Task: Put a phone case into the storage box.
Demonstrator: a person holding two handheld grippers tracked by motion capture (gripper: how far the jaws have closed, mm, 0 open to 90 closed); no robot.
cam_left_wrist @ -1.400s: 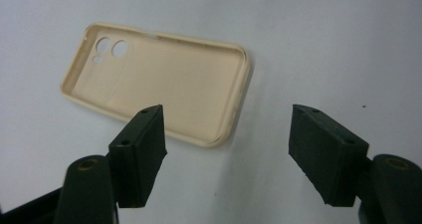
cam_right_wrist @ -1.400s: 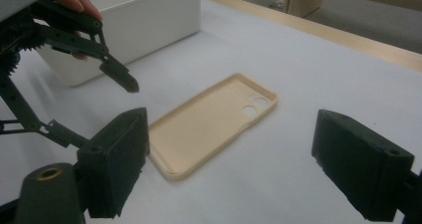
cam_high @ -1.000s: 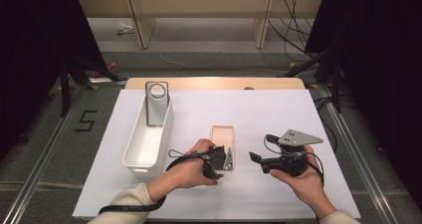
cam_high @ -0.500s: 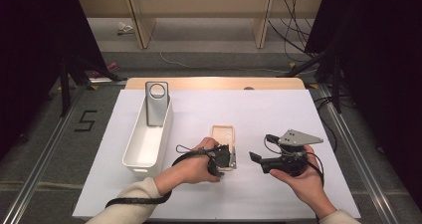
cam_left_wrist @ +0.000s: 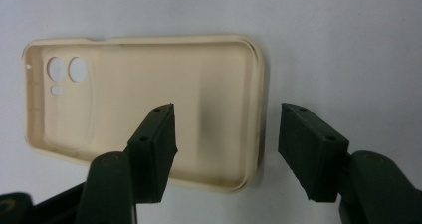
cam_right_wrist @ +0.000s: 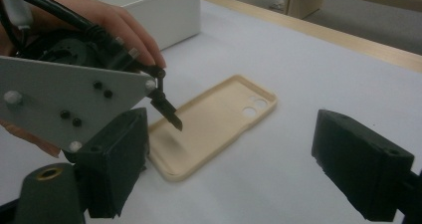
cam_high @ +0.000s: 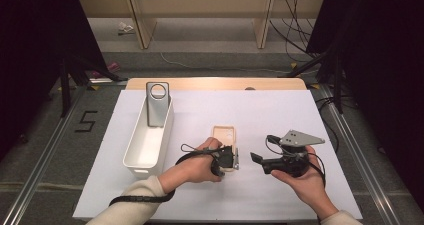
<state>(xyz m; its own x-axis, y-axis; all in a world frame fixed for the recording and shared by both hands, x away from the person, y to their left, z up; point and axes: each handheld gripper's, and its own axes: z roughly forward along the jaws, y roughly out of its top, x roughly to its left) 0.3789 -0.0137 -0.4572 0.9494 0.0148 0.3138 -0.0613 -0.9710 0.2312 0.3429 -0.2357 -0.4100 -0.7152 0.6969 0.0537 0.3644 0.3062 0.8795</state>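
The white desk [cam_high: 280, 115] carries a white bin [cam_high: 145, 145] and, well right of it, the cream phone case [cam_left_wrist: 149, 109] lying open-side up. The left tongs [cam_left_wrist: 224, 129] have edged onto its near end — jaws apart, straddling the rim, not pinching yet. The right tongs [cam_right_wrist: 229, 159] gape wide nearby — empty.

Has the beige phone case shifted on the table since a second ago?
No. The phone case lies in the same spot, level with the near half of the white bin, open side up, with the left gripper over its near end.
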